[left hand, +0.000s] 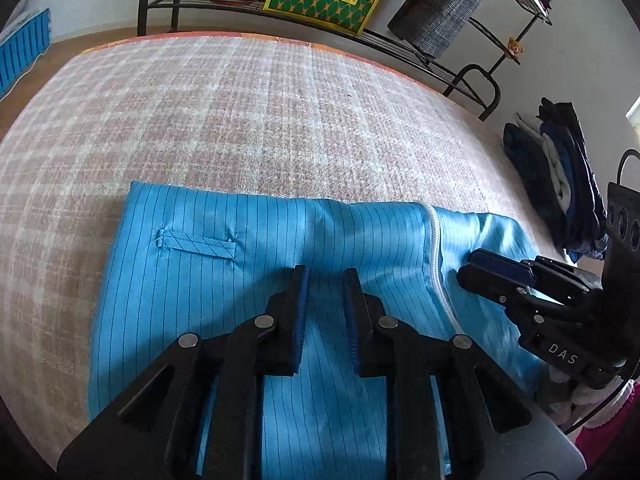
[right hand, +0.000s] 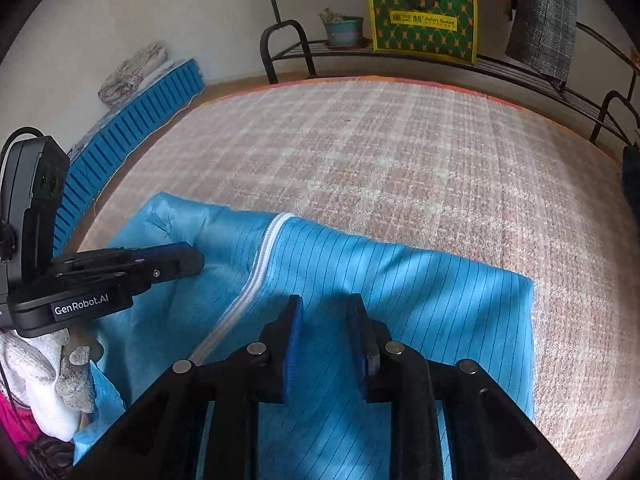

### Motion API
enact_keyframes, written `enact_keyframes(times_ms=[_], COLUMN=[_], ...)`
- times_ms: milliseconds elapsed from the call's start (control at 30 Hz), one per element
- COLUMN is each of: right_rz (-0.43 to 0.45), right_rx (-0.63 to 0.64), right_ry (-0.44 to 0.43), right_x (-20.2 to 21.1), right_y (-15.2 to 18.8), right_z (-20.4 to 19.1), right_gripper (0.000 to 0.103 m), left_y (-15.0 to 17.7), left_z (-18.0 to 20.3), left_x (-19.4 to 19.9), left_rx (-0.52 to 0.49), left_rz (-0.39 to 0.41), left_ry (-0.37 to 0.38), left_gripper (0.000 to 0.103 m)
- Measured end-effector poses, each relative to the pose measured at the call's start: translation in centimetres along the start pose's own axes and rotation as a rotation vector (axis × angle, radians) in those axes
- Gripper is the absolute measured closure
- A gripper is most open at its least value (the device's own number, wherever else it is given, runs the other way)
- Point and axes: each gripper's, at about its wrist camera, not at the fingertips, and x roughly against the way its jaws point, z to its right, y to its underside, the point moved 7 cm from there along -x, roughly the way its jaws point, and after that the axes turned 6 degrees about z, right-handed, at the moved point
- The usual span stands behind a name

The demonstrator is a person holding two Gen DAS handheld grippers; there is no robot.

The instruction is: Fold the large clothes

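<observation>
Plaid bed cover (left hand: 240,120) fills most of both views. A folded blue pinstriped garment (left hand: 248,264) lies flat on it, lower centre of each frame, its white zipper (right hand: 256,272) running diagonally. Left gripper (left hand: 326,280) hangs over the garment, jaws narrowly apart, nothing between them. Right gripper (right hand: 324,308) likewise: narrow gap, empty. Green patterned bag (right hand: 424,20) stands on the rack, top of frame.

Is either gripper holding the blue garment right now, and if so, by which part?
Nothing is held. The left gripper and right gripper both hover over the blue pinstriped garment, jaws slightly apart and empty.
</observation>
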Motion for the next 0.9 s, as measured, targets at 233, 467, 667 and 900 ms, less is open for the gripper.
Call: enact_keyframes(times_ms=[233, 467, 667, 900], right_rz=[0.006, 0.021, -0.056, 0.041], right_rx=[-0.011, -0.097, -0.008, 0.012], right_ry=[0.028, 0.021, 0.087, 0.083], right_x=[3.8, 7.6, 8.3, 13.7], right_y=[0.1, 3.9, 8.4, 9.6], right_z=[1.0, 4.9, 4.8, 4.5], right_gripper=[0.076, 0.073, 0.075, 0.074], left_y=[-0.2, 1.9, 7.2, 8.6], left_z=[-0.3, 0.1, -4.3, -3.5], left_x=[3.7, 9.8, 8.4, 12.0], left_rx=[0.024, 0.01, 0.09, 0.017], left_rz=[0.032, 0.085, -0.015, 0.045], left_ry=[-0.025, 0.013, -0.085, -0.097], left_gripper=[0.084, 0.082, 0.082, 0.082])
